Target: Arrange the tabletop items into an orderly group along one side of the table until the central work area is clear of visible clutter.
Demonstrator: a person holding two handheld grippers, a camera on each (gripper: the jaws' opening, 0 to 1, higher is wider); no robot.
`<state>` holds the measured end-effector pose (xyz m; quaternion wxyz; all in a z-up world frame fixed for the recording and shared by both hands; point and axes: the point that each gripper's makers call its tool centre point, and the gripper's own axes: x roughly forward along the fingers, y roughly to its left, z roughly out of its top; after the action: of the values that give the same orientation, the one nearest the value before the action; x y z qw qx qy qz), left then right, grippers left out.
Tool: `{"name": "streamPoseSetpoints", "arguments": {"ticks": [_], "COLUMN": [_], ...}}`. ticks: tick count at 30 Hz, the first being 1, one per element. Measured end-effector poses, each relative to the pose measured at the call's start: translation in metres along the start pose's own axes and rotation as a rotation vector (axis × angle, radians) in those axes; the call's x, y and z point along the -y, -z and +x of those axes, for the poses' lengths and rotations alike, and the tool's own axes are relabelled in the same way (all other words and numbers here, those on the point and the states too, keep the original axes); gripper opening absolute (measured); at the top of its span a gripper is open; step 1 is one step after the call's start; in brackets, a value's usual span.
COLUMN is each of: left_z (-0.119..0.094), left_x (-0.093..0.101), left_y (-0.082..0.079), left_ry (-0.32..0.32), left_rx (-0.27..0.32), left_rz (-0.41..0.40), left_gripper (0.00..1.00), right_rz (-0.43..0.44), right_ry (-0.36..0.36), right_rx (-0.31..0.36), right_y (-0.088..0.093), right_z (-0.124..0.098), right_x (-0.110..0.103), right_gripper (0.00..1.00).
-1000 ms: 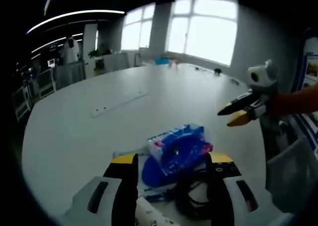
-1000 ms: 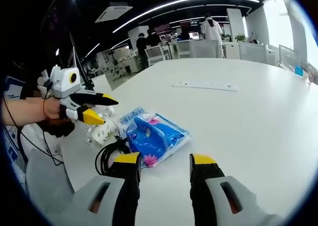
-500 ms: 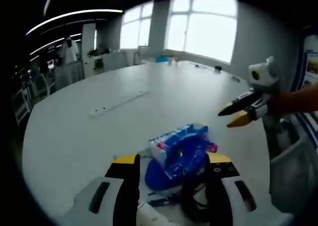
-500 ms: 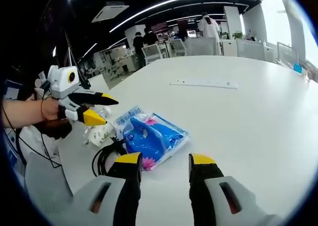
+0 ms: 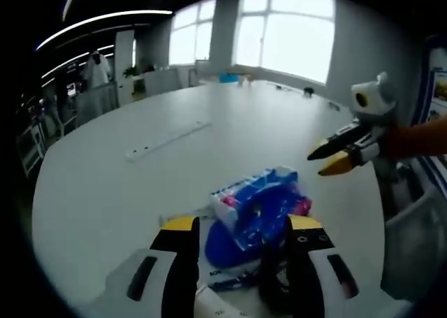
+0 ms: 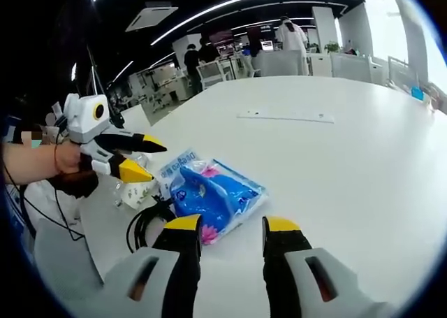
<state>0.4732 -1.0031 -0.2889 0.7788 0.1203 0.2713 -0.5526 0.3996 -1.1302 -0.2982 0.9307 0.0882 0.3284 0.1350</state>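
A blue plastic package [image 5: 257,205] with pink print lies on the white table [image 5: 105,185], on top of a flat white and blue pack [image 6: 174,170]. A coiled black cable [image 6: 143,223] rests beside it, and a crumpled white wrapper [image 6: 136,193] lies further left. My left gripper [image 5: 243,224] is open just short of the package; in the right gripper view my left gripper [image 6: 140,157] hovers above the wrapper, holding nothing. My right gripper [image 6: 232,224] is open in front of the package, and it enters the left gripper view as my right gripper [image 5: 334,156], raised off the table.
A long white strip [image 6: 285,115] lies flat farther out on the table [image 6: 363,171]. The table edge curves close behind the cable [image 5: 276,290]. A grey chair [image 6: 59,255] stands beside it. People [image 6: 290,35] stand among desks in the background.
In the right gripper view my left gripper has drifted slightly left and lower over the wrapper. Both views shifted a little. The package, cable and strip have stayed put.
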Motion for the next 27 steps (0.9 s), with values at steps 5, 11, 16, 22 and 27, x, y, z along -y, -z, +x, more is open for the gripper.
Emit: {"name": "streamPoseSetpoints", "arguments": {"ticks": [5, 11, 16, 22, 27], "left_z": [0.004, 0.009, 0.012, 0.017, 0.019], "left_x": [-0.001, -0.002, -0.005, -0.007, -0.008], "left_y": [0.004, 0.007, 0.009, 0.014, 0.016], "left_ry": [-0.008, -0.019, -0.032, -0.044, -0.050], "left_rx": [-0.024, -0.045, -0.065, -0.097, -0.110], "left_rz": [0.008, 0.018, 0.036, 0.064, 0.073], "left_gripper": [0.43, 0.41, 0.40, 0.35, 0.33], "right_rz": [0.013, 0.024, 0.028, 0.037, 0.056], "right_ry": [0.013, 0.021, 0.024, 0.024, 0.033], "right_rx": [-0.011, -0.023, -0.031, -0.037, -0.045], "right_y": [0.003, 0.006, 0.008, 0.009, 0.011], "right_z": [0.002, 0.005, 0.007, 0.011, 0.013], "right_x": [0.003, 0.004, 0.004, 0.003, 0.004], "right_gripper": [0.31, 0.31, 0.31, 0.31, 0.31]}}
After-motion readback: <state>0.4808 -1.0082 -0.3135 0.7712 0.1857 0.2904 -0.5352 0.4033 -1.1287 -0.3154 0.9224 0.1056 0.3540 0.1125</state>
